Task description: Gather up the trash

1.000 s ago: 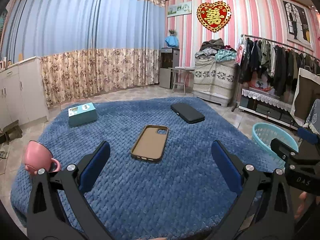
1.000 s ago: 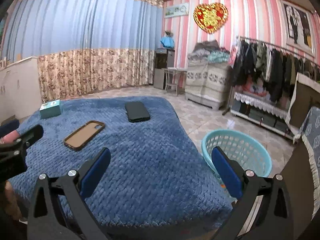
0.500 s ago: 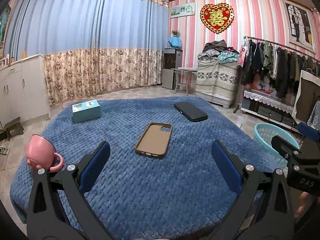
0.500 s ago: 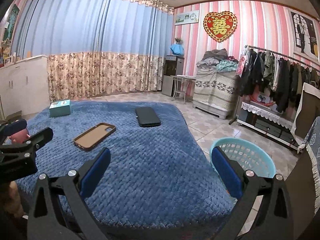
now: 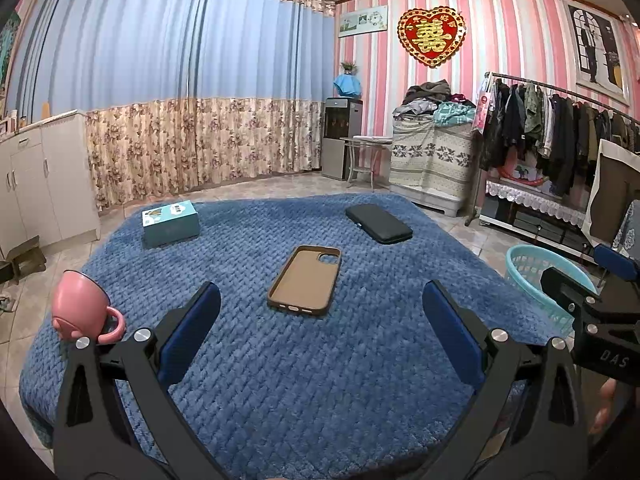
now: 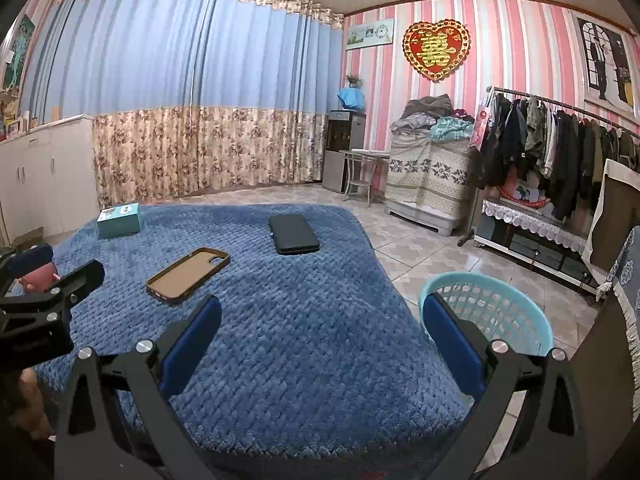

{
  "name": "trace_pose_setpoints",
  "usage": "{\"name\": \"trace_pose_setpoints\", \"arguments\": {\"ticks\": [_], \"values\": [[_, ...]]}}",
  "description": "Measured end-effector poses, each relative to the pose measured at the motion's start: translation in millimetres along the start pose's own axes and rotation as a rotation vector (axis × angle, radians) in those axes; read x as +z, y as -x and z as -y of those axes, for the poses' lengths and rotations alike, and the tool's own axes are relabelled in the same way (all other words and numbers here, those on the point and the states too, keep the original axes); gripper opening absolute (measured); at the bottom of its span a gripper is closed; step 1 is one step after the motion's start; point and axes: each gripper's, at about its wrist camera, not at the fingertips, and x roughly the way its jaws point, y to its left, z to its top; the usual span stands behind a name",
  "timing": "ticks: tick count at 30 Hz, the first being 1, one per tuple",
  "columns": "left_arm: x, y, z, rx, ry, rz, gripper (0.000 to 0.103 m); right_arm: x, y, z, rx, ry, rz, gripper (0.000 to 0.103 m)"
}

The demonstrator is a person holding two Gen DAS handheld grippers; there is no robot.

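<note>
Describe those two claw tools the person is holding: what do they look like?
Both match: the left gripper and right gripper have black angular frames, silver screw heads and two fingers faced with blue pads. White letters "DAS" mark the right gripper's side. No cables or sleeves show.

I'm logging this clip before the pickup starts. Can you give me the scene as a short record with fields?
surface: blue quilted blanket
items on it: brown phone case, black wallet case, teal box, pink mug upside down
bin: light blue basket on the floor, right of the blanket
left gripper: open, empty
right gripper: open, empty
</note>
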Motion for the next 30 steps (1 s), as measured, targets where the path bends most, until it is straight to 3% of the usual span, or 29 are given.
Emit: {"name": "trace_pose_setpoints", "arguments": {"ticks": [30], "values": [[1.7,0.8,0.3,0.003,-0.006,0.007,0.098,0.2,0.1,1.7,0.001,-0.01,0.0,0.099]]}}
